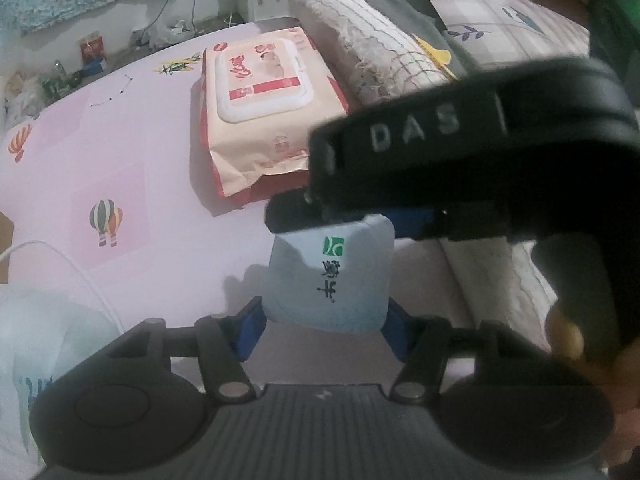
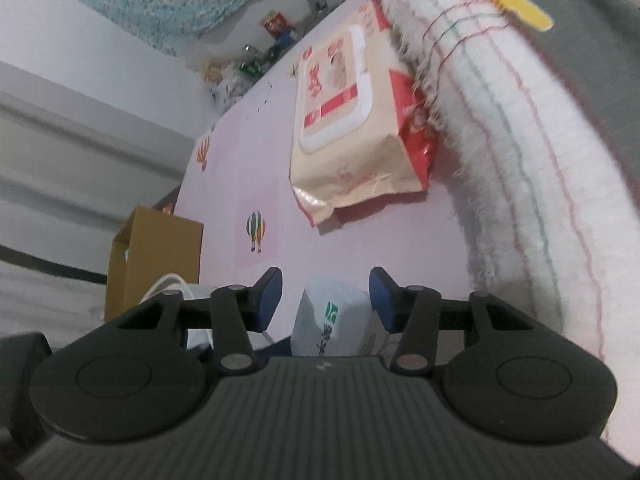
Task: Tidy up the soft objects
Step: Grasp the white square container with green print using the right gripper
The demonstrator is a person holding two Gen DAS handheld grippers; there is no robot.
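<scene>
My left gripper point(image 1: 322, 326) is shut on a small pale blue tissue pack point(image 1: 330, 272) with a green logo, held above the pink bed sheet point(image 1: 132, 152). My right gripper point(image 1: 296, 210) reaches in from the right over the pack's top edge; its black body fills the right of the left wrist view. In the right wrist view the right gripper point(image 2: 326, 300) is open, its blue pads point(image 2: 269, 292) either side of the same pack point(image 2: 332, 320). A large beige and red wet-wipes pack point(image 1: 260, 92) lies flat further back on the bed; it also shows in the right wrist view point(image 2: 348, 120).
A folded white fringed blanket point(image 1: 360, 40) and grey cloth with yellow shapes point(image 1: 404, 4) lie right of the wipes. Another pale tissue pack point(image 1: 36, 344) and a white cable point(image 1: 72, 268) are at the left. A cardboard box point(image 2: 156, 256) stands beside the bed.
</scene>
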